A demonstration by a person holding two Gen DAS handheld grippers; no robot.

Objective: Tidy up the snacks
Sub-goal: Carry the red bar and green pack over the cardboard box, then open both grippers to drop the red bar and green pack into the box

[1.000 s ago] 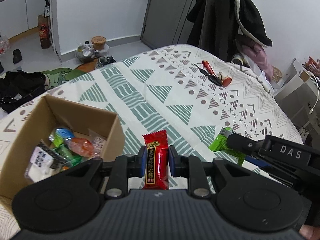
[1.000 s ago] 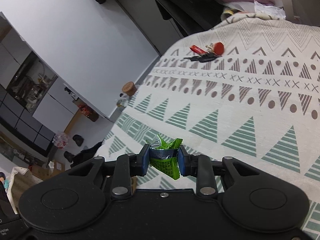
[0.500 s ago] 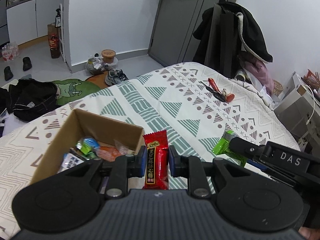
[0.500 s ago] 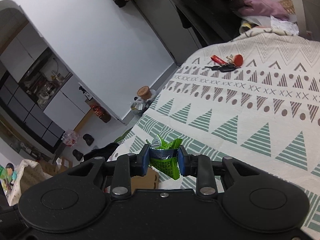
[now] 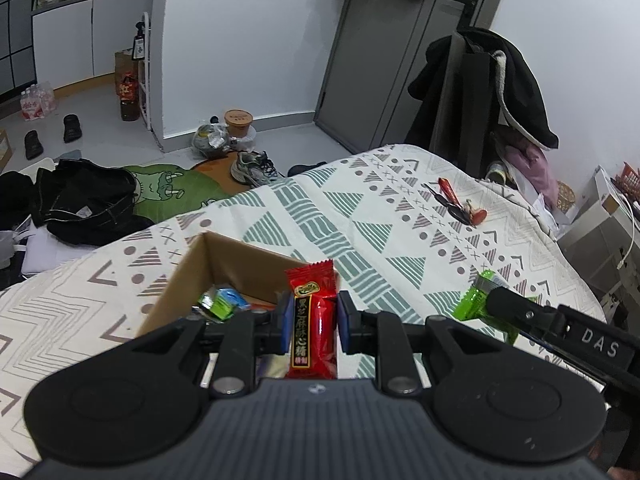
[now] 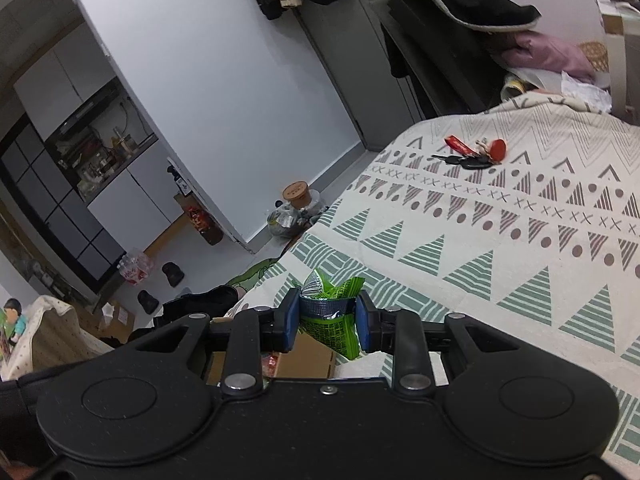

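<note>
Left tongs (image 5: pixel 311 322): matte black body, two round disc housings side by side, ribbed grey panel between them at the near edge. Angular black link arms run forward, each with a silver screw head at its pivot. Fingers (image 5: pixel 285 322) end in blue pads.

Right tongs (image 6: pixel 327 322): same build, smooth black centre panel with one small screw, silver pivot screws, smaller screws further out on the links, blue pads. Seen side-on from the left camera, its black housing carries white letters "DAS".
</note>
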